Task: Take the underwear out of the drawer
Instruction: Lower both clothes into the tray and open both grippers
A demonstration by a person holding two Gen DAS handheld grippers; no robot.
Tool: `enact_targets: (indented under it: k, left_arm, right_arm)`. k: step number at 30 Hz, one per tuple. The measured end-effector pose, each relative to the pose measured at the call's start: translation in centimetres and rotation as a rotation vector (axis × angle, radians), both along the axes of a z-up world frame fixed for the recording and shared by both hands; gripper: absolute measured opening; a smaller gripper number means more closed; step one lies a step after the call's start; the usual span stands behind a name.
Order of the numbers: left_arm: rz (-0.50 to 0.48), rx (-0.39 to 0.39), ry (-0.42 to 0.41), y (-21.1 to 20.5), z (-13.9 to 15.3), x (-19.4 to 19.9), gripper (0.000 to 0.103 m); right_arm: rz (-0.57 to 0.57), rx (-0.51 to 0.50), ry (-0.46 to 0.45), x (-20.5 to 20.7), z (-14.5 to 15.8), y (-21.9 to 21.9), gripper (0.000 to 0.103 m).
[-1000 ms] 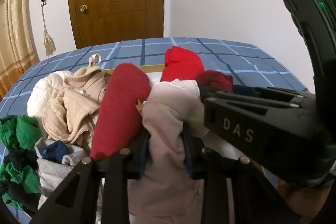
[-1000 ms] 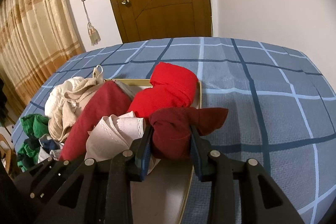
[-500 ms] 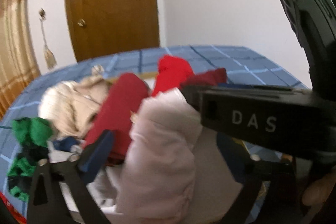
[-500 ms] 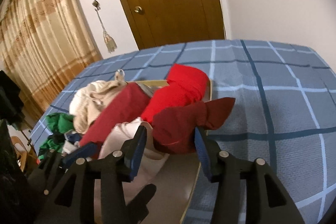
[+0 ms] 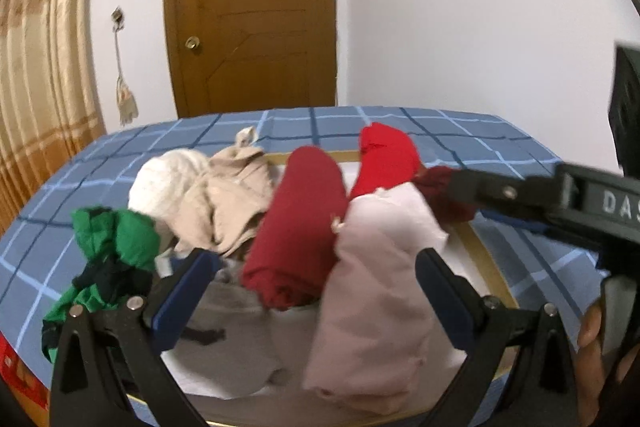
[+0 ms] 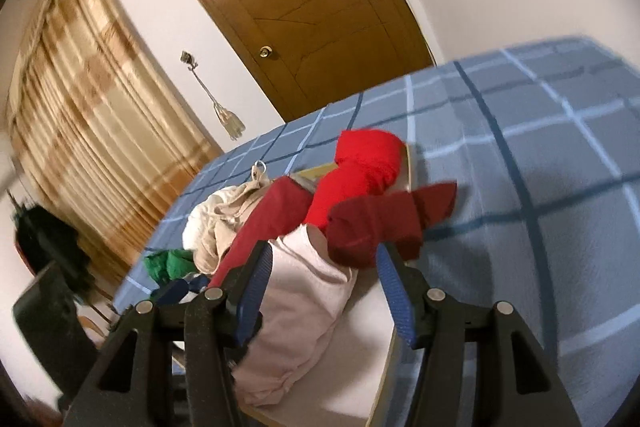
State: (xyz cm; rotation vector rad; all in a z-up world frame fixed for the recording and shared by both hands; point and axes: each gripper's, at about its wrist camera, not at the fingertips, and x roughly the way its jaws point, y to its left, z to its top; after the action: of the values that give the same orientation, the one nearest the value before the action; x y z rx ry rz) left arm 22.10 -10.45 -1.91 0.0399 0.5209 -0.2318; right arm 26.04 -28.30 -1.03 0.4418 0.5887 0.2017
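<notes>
Drawer [image 5: 486, 259] of rolled underwear on bed [image 6: 560, 155]: left hand-held gripper [image 5: 310, 291] stood wide around pink roll [image 5: 376, 291]; right hand-held gripper [image 6: 324, 287] was opening, maroon piece [image 6: 376, 227] loose between its jaws.

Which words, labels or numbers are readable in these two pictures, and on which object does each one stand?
"DAS": white letters on the black body of the right tool, at the right edge of the left wrist view; the frame edge may cut off more.
A red thing at the lower left corner of that view has yellowish marks, too blurred to read.
The right wrist view shows no text.
</notes>
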Motion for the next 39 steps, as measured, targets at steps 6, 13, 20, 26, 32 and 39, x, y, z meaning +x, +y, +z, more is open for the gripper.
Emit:
enact_targets:
  k: [6, 13, 20, 26, 32, 39]
  left_arm:
    - [0.014, 0.009, 0.004, 0.7, -0.5, -0.2, 0.103]
    - [0.009, 0.002, 0.007, 0.7, -0.6, 0.0, 0.103]
    - [0.005, 0.023, 0.003, 0.5, -0.8, 0.1, 0.103]
    - [0.014, 0.014, 0.014, 0.6, -1.3, 0.8, 0.103]
    - [0.028, 0.021, 0.024, 0.6, -1.8, 1.2, 0.103]
    - [0.053, 0.0, 0.023, 1.8, -1.5, 0.8, 0.103]
  right_arm:
    - [-0.067, 0.111, -0.048, -0.7, -0.1, -1.9, 0.057]
    - [-0.351, -0.04, 0.06, 0.8, -0.1, -4.9, 0.057]
    - [-0.263, -0.21, 0.137, 3.9, -1.0, -1.3, 0.057]
    - [-0.15, -0.323, 0.017, 2.9, 0.2, 1.3, 0.057]
    - [-0.011, -0.309, 0.039, 3.3, 0.2, 3.1, 0.057]
    - [-0.01, -0.25, 0.184, 2.5, -1.0, 3.1, 0.054]
